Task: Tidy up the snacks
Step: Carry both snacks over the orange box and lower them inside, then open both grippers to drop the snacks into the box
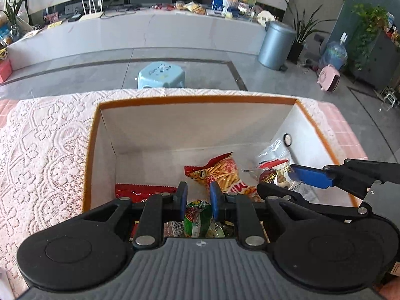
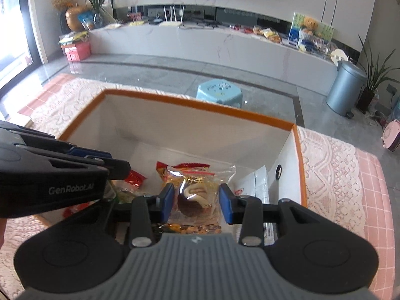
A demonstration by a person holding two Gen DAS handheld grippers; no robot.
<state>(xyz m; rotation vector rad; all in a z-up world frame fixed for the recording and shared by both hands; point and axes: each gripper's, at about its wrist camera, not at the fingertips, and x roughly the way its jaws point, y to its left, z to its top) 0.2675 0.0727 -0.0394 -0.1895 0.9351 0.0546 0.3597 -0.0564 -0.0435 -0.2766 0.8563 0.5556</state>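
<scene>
A white box with an orange rim stands on the lace-covered table and holds several snack packs. In the left wrist view my left gripper reaches into the box with its blue pads close on each side of a green snack pack; a red-orange chips bag lies beyond it. In the right wrist view my right gripper is open over a clear nut-and-date pack, which lies loose between the pads. Each gripper shows in the other's view: the right one, the left one.
A red packet lies at the box's left. A white flat pack leans on the right wall. The lace cloth covers the pink table around the box. A blue stool and a grey bin stand on the floor beyond.
</scene>
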